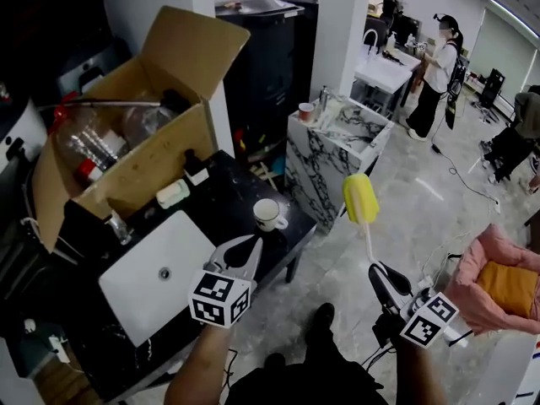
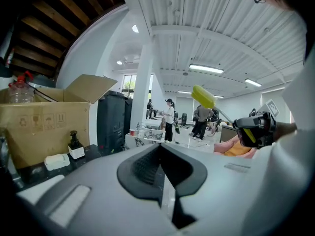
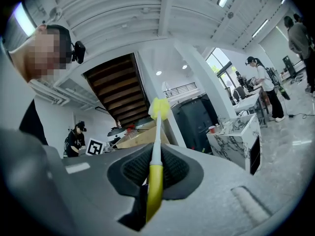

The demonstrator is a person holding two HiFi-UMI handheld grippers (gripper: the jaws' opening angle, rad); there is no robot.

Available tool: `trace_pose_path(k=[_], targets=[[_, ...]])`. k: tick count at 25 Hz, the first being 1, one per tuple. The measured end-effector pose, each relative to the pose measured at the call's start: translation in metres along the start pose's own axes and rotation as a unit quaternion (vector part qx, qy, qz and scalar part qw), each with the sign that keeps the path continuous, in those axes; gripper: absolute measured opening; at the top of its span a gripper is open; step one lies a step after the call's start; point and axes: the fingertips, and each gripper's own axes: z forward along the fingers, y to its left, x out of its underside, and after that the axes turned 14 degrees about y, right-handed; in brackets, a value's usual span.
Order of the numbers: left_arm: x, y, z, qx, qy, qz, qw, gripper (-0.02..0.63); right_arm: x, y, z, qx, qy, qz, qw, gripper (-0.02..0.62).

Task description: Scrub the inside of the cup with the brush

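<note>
- Your left gripper (image 1: 251, 247), pressed together and empty, is the nearer one to the white cup (image 1: 268, 214), which stands on the black surface (image 1: 221, 199) just beyond it at 12 o'clock.
- Your right gripper (image 1: 378, 273) pinches the brush (image 1: 361, 201) by its handle, with the yellow head upright; the cup lies at its 9 o'clock.
</note>
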Motion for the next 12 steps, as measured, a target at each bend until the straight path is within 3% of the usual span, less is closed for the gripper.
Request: trace_pose_path(k=[8,12], targets=[[-0.029,0.039,0.054,-0.069,0.011,-0.011,0.9975,0.034,-0.047,-0.083,0.074,-0.081,0.037,-0.006,0.996,0.043],[-0.042,0.042,0.077,-0.082,0.008,-0.022,0.9964,0.071,-0.075,-0.113,0.108,-0.130,0.061,-0.026,0.989,0.043]])
